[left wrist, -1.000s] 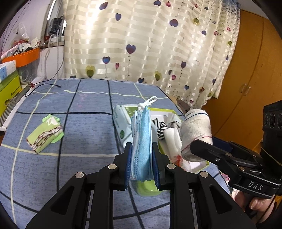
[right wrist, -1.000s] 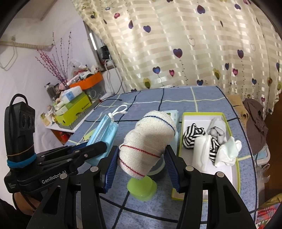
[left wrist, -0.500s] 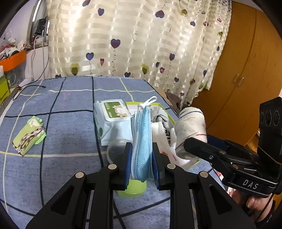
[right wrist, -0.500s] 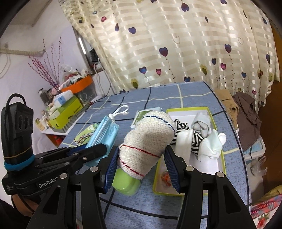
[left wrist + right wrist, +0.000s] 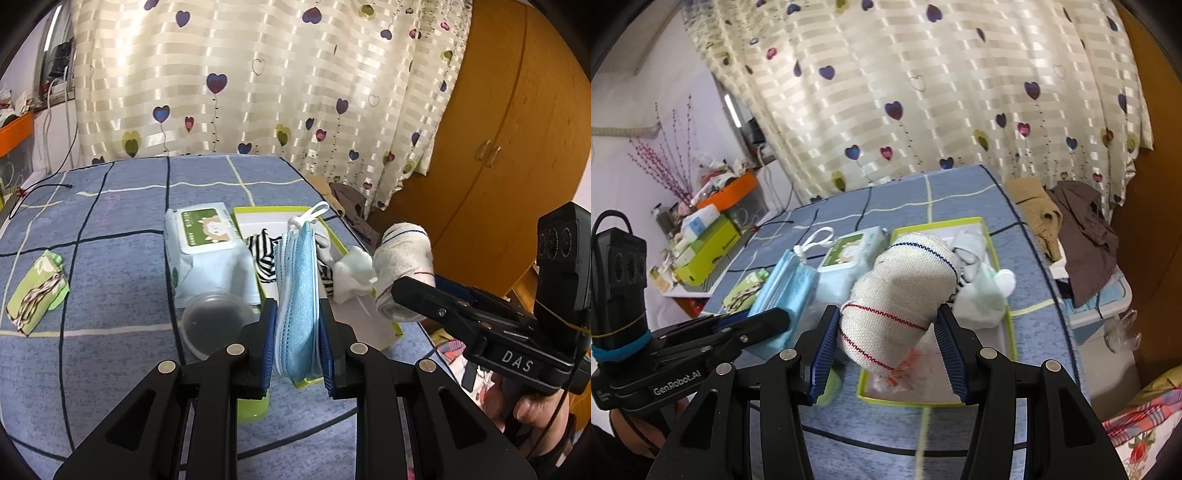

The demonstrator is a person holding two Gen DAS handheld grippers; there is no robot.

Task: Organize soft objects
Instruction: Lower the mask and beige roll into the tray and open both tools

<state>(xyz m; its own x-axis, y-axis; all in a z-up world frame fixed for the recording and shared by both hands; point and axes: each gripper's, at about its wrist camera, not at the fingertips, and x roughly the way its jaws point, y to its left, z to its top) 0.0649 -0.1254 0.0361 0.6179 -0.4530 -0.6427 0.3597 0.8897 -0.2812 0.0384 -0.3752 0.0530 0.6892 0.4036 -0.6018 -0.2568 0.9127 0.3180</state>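
Lying near the left edge of the bed [image 5: 110, 258], a small green printed cloth [image 5: 37, 291] sits well apart from everything else. Toward the middle, a wipes pack [image 5: 207, 251] rests with a clear dome lid [image 5: 216, 325] just in front of it, atop a green cup that is mostly hidden behind the fingers. The left gripper [image 5: 297, 332] is nearly closed, its blue pads pressing on a stack of masks [image 5: 299, 288] held on edge, long axis running away from the camera, ear loops at the far end. Just right of the wipes pack lies the tray [image 5: 1004, 295], green-rimmed and white inside, holding striped socks [image 5: 266, 258] and a pale white bundle [image 5: 986, 291].

The right gripper [image 5: 886, 343] stands wide, closed on a rolled cloth [image 5: 905, 288] with red and blue stitch lines. The roll tilts up and away from the fingers, toward the tray's far end.

The tray lies ahead of and below both grippers. The right one looks nearer, already above the tray's near edge, where bare floor shows; the left hangs over the tray's near left corner. The roll's long axis roughly follows the tray's length, so it would likely fit without turning.
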